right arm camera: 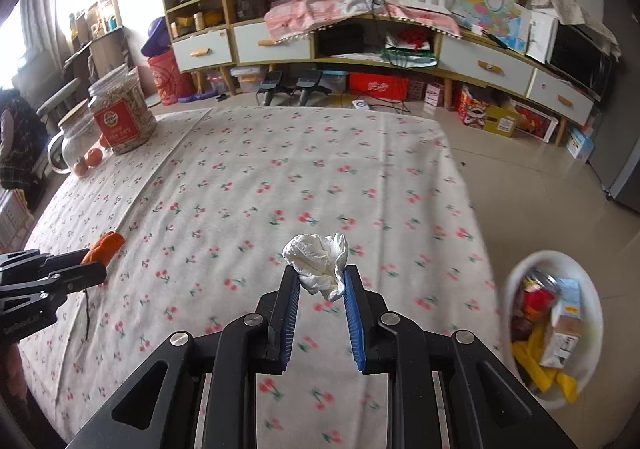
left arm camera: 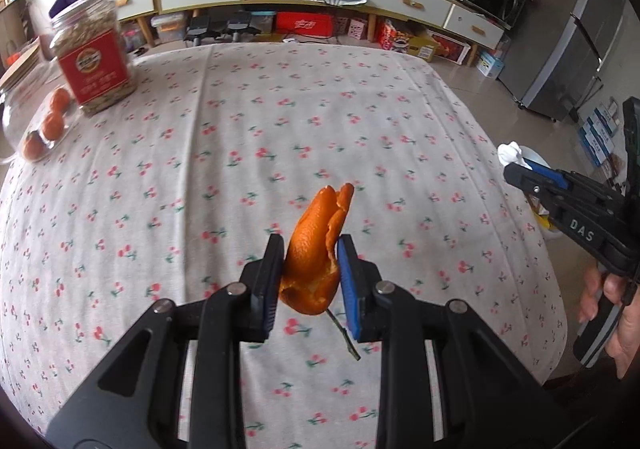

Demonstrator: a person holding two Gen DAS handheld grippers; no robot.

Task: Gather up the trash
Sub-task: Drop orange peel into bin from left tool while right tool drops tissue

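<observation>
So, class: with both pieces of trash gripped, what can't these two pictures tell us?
- Left wrist view: white bin mostly hidden behind the right hand-held gripper and crumpled tissue.
- Right wrist view: left hand-held gripper cut off by the frame edge; it covers most of the orange peel.
- Both views: jar label text too small to read.

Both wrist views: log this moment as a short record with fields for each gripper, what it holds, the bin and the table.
left gripper: shut on the orange citrus peel, lifted above the cloth
right gripper: shut on the crumpled white tissue
bin: white round basket on the floor, right of the table, already holding packaging
table: white cherry-print tablecloth; clear plastic jar with red label and small oranges at the far left corner
</observation>
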